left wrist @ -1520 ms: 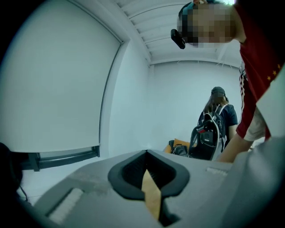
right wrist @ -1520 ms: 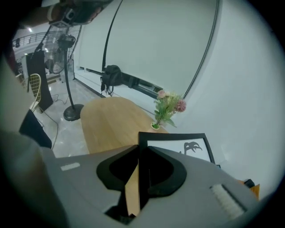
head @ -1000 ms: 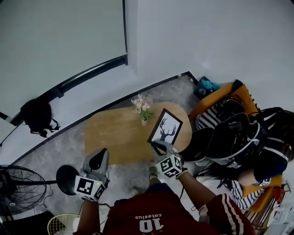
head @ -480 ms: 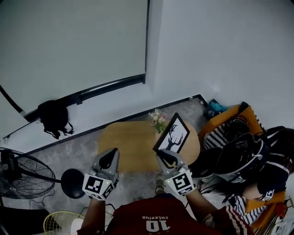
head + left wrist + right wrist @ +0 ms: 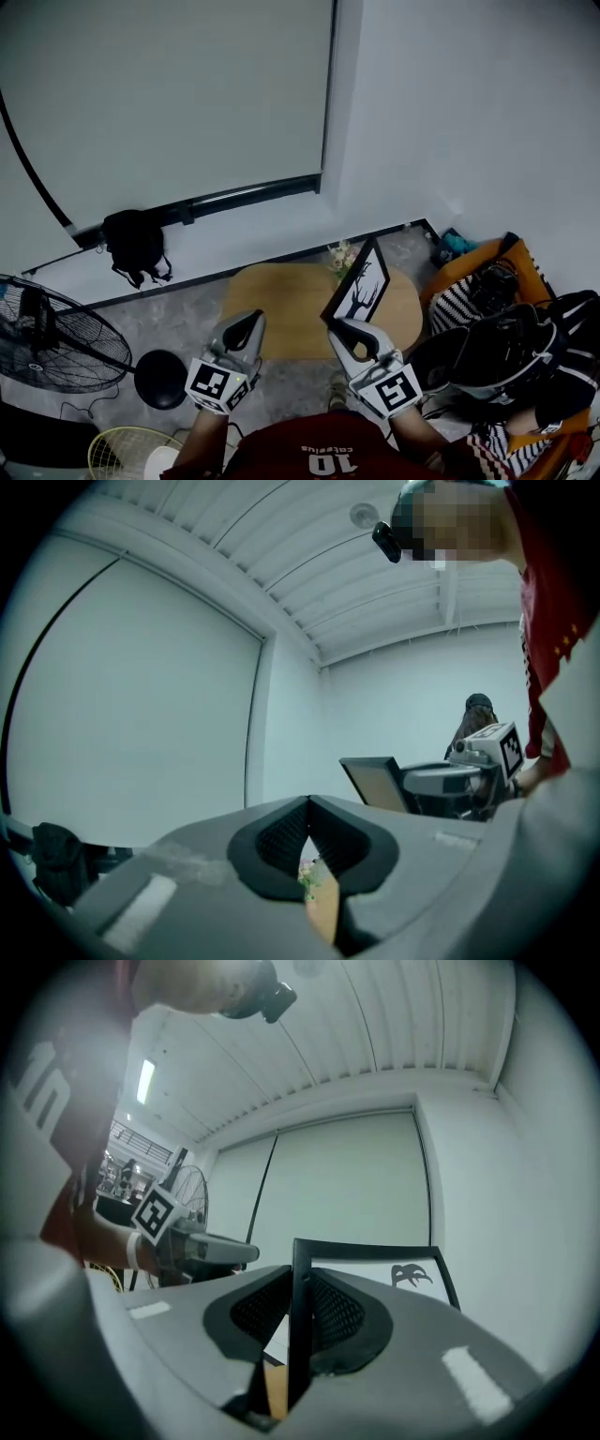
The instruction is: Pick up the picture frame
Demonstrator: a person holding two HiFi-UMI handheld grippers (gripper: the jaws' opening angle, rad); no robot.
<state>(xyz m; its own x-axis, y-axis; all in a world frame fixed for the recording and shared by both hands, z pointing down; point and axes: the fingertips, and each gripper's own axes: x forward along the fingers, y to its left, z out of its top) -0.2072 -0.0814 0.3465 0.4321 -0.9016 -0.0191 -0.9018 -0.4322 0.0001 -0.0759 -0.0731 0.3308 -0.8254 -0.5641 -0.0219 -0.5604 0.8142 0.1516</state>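
pinching the frame by its edge in the right gripper jaws, holding it tilted up above the table, likely for getting it clear. hovering beside with the left gripper jaws pressed together, holding nothing.

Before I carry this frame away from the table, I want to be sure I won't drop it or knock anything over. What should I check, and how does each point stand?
1. Right gripper clamped on the picture frame: ok, both pads press its dark edge.
2. Frame off the wooden table: ok, it looks to be held in the air, tilted.
3. Grip placement: not ok for a fast swing, since only one edge is held and most of the frame sticks out beyond the jaws.
4. Left gripper free to steady it: ok, jaws together with nothing between them.
5. Gap between the frame and the flowers: cannot tell, as they overlap in the head view.
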